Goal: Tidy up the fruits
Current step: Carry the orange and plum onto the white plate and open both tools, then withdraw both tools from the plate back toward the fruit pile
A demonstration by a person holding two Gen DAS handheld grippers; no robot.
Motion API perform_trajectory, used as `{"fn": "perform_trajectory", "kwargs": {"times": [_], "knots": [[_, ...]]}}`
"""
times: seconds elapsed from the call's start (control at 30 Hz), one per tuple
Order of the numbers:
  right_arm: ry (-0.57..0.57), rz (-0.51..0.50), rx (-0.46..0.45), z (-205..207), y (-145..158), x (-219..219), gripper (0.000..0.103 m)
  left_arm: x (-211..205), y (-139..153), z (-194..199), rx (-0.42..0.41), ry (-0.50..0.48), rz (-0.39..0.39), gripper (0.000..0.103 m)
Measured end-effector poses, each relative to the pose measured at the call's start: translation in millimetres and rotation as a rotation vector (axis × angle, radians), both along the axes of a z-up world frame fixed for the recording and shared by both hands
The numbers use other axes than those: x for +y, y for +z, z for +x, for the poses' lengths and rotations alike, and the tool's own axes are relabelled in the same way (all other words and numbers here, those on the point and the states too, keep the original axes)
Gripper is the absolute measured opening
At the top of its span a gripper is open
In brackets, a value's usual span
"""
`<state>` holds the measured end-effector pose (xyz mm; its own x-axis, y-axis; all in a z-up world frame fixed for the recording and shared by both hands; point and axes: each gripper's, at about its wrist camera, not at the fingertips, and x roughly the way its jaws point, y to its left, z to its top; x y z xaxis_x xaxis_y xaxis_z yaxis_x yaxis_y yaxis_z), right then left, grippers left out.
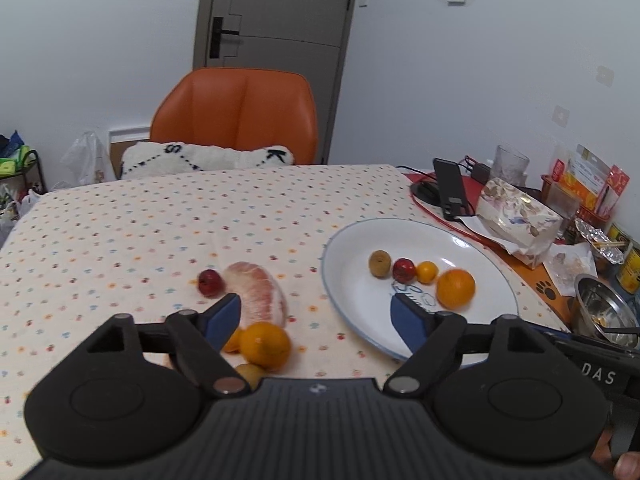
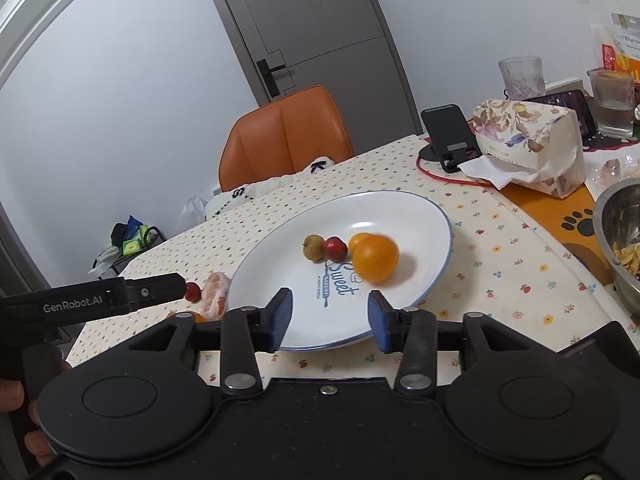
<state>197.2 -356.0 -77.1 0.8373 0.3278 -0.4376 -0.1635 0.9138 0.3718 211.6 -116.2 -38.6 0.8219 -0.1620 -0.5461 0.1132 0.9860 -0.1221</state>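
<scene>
A white plate (image 1: 496,276) (image 2: 424,216) on the dotted tablecloth holds a kiwi (image 1: 379,263) (image 2: 313,247), a small red fruit (image 1: 403,269) (image 2: 335,249), a small tangerine (image 1: 426,272) and a big orange (image 1: 455,288) (image 2: 375,258). On the cloth to the plate's left lie a peeled pomelo piece (image 1: 256,288) (image 2: 216,296), a red fruit (image 1: 209,282) (image 2: 192,291), an orange (image 1: 265,345) and a kiwi (image 1: 250,374). My left gripper (image 1: 316,318) hovers open above the loose fruit. Over the plate's near rim, my right gripper (image 2: 330,318) is open and empty.
An orange chair (image 1: 236,114) with a white cushion stands behind the table. At the right are a phone on a stand (image 2: 450,136), a floral tissue pack (image 2: 528,144), glasses, snack packets and a steel bowl (image 2: 620,240). A red cable runs past the plate.
</scene>
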Motion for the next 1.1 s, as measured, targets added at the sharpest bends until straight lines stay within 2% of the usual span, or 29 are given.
{"fn": "perform_trajectory", "kwargs": {"times": [0.5, 0.57, 0.77, 0.93, 1.1], "knots": [[0.038, -0.03, -0.02, -13, 10, 17, 0.063, 43, 7, -25, -0.024, 0.093, 0.004, 0.089], [0.042, -0.019, -0.021, -15, 12, 19, 0.073, 49, 8, -27, -0.026, 0.109, 0.002, 0.09], [0.081, 0.007, -0.028, -20, 17, 27, 0.09, 62, 9, -35, -0.027, 0.131, 0.002, 0.09], [0.109, 0.002, -0.026, -22, 19, 37, 0.098, 71, 2, -38, -0.004, 0.153, 0.002, 0.09], [0.135, -0.001, -0.004, -21, 16, 47, 0.1, 80, -5, -41, 0.014, 0.168, 0.012, 0.09]]}}
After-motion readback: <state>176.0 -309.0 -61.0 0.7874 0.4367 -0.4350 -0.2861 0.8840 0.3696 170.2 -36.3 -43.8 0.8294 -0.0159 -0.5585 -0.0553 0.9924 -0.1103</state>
